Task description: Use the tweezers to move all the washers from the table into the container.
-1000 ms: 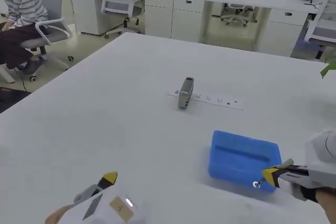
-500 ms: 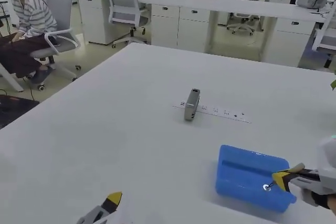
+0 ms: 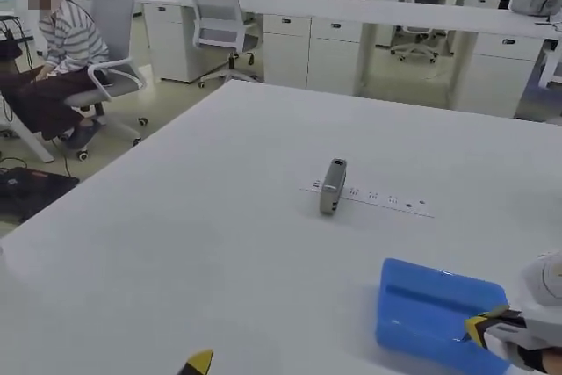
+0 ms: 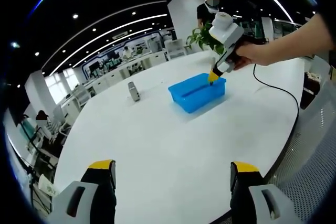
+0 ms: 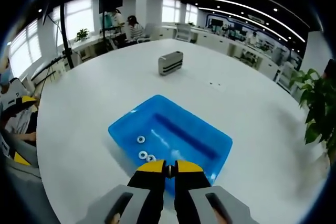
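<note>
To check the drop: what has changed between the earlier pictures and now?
The washer that hung at the tip of the tweezers over the blue container no longer shows there; three washers lie inside it, so it was probably let go. The right hand-held gripper stays at the container's edge, shut on the tweezers. The left hand-held gripper, open, and the grey box stayed; the shift is the camera's.

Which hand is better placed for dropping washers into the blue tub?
Right, probably. The right gripper hangs over the blue plastic container with jaws shut on thin tweezers; the left gripper is open, farther off over the white table.
</note>
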`<action>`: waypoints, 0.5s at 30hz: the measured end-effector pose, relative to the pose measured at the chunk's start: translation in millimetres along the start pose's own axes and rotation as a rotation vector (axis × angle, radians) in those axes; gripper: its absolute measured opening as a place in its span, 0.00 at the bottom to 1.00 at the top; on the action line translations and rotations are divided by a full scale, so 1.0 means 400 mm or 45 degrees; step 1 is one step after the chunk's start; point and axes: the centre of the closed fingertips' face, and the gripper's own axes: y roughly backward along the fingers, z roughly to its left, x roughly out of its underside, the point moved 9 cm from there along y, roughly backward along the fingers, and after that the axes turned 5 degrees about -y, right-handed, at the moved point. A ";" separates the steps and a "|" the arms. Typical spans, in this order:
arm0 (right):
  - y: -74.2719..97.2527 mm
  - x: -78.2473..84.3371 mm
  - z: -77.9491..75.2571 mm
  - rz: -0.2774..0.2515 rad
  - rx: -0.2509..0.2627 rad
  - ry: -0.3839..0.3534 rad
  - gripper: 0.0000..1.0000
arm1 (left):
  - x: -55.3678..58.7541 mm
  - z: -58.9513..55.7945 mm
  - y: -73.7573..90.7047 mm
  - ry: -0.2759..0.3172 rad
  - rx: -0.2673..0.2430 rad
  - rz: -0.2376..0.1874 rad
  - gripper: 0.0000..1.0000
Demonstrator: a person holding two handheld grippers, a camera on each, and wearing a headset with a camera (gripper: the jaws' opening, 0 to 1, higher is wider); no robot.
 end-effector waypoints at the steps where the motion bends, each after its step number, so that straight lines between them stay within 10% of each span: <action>1: -0.006 0.001 -0.002 0.006 -0.006 -0.001 0.02 | 0.000 0.000 0.000 0.000 0.001 0.000 0.92; 15: -0.025 -0.005 -0.009 0.024 -0.037 0.002 0.02 | 0.003 0.001 -0.001 0.009 -0.004 0.023 0.91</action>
